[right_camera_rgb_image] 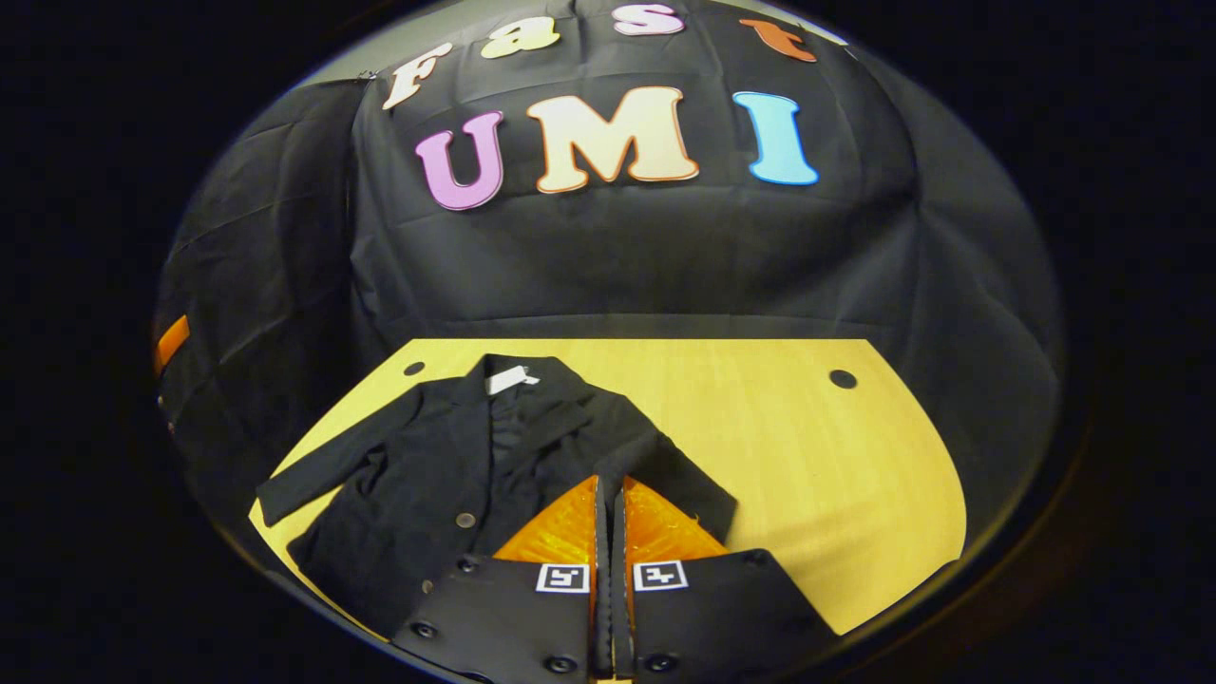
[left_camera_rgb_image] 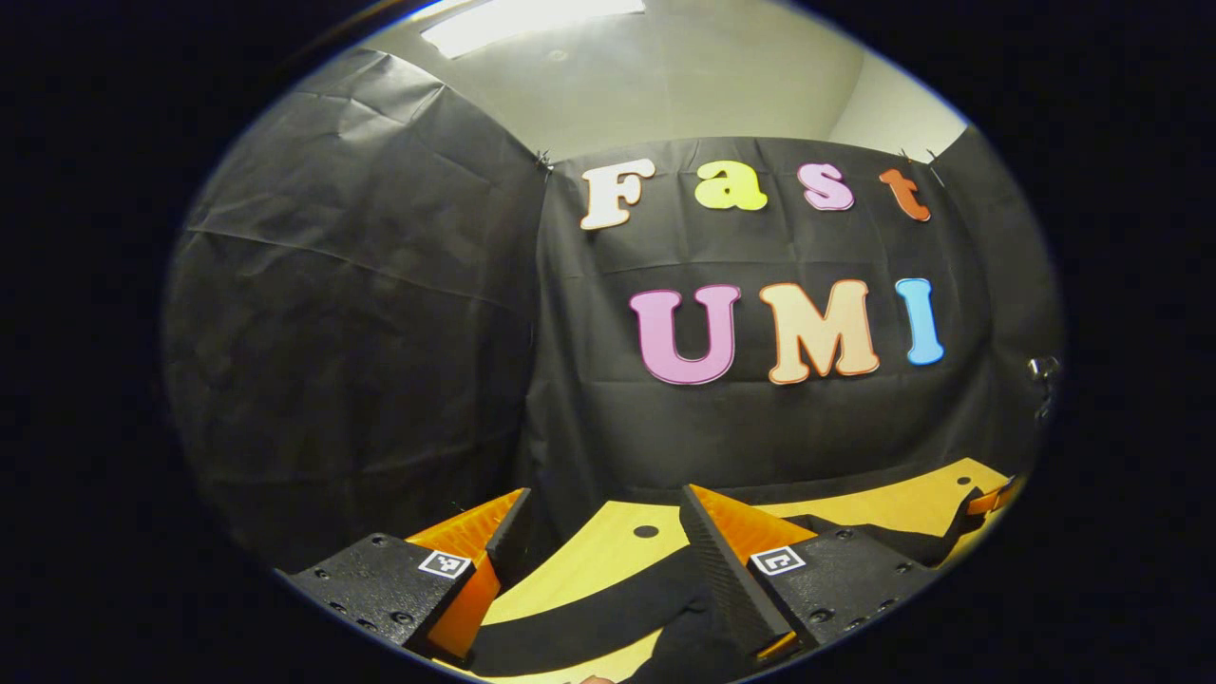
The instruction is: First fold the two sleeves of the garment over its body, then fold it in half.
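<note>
On one table [right_camera_rgb_image: 855,456], one jacket [right_camera_rgb_image: 427,475]; left tool [left_camera_rgb_image: 608,532] agape (empty), right tool [right_camera_rgb_image: 609,513] seemingly closed.

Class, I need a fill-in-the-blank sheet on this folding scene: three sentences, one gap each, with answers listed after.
1. The black jacket lies spread on a wooden ____.
2. The left gripper has its fingers ____.
3. The right gripper has its fingers closed and hovers over the jacket's ____.

Answers: table; open; sleeve

Dim booth, ceiling light [left_camera_rgb_image: 532,17] glare, fisheye warping
</note>
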A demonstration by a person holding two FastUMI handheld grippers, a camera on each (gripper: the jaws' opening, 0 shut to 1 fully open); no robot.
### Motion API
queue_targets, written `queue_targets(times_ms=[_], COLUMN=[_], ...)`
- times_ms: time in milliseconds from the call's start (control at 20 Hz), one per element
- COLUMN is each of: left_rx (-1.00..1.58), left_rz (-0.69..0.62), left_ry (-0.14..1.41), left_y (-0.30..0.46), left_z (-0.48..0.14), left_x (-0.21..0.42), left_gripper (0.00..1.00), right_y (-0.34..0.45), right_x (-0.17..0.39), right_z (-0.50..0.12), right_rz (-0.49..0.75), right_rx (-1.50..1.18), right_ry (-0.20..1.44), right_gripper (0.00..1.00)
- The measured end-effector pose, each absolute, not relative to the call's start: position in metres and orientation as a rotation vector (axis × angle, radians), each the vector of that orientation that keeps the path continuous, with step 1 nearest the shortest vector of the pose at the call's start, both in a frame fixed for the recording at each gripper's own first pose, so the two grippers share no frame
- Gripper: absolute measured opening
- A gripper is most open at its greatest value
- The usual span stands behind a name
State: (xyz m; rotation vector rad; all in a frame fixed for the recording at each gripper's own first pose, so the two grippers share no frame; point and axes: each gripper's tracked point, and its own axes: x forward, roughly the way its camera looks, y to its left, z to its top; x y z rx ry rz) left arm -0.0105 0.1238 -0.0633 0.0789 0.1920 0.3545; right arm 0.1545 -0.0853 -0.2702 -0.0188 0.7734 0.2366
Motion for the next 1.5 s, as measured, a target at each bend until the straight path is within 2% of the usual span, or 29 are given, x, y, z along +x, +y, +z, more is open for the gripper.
queue_targets(times_ms=[450,500,550,700,750,800,950,1150,1350,1450,1500], left_rx=[0.055,0.052,0.051,0.047,0.044,0.041,0.035,0.026,0.018,0.008,-0.002], left_rz=[0.415,0.417,0.417,0.417,0.417,0.415,0.418,0.433,0.451,0.457,0.453], left_ry=[0.237,0.24,0.244,0.254,0.256,0.26,0.274,0.291,0.308,0.32,0.329], left_y=[0.192,0.199,0.205,0.222,0.228,0.234,0.252,0.271,0.286,0.29,0.29], left_z=[-0.087,-0.088,-0.092,-0.1,-0.103,-0.105,-0.116,-0.125,-0.131,-0.136,-0.14], left_x=[-0.027,-0.027,-0.027,-0.025,-0.026,-0.025,-0.029,-0.031,-0.039,-0.042,-0.044], left_gripper=[0.91,0.91,0.93,0.93,0.91,0.89,0.93,0.93,0.92,0.92,0.92], right_y=[0.033,0.045,0.058,0.089,0.1,0.111,0.144,0.187,0.22,0.225,0.222], right_x=[0.171,0.173,0.174,0.179,0.18,0.182,0.187,0.192,0.198,0.206,0.209], right_z=[-0.264,-0.261,-0.261,-0.26,-0.26,-0.261,-0.264,-0.277,-0.292,-0.296,-0.289], right_rz=[0.372,0.383,0.395,0.417,0.424,0.43,0.458,0.504,0.522,0.48,0.454], right_rx=[-0.075,-0.082,-0.087,-0.103,-0.104,-0.103,-0.104,-0.125,-0.111,-0.09,-0.063], right_ry=[0.749,0.739,0.735,0.721,0.717,0.715,0.709,0.718,0.74,0.752,0.728], right_gripper=[0.03,0.0,0.03,0.02,0.05,0.02,0.05,0.02,0.02,0.02,0.11])
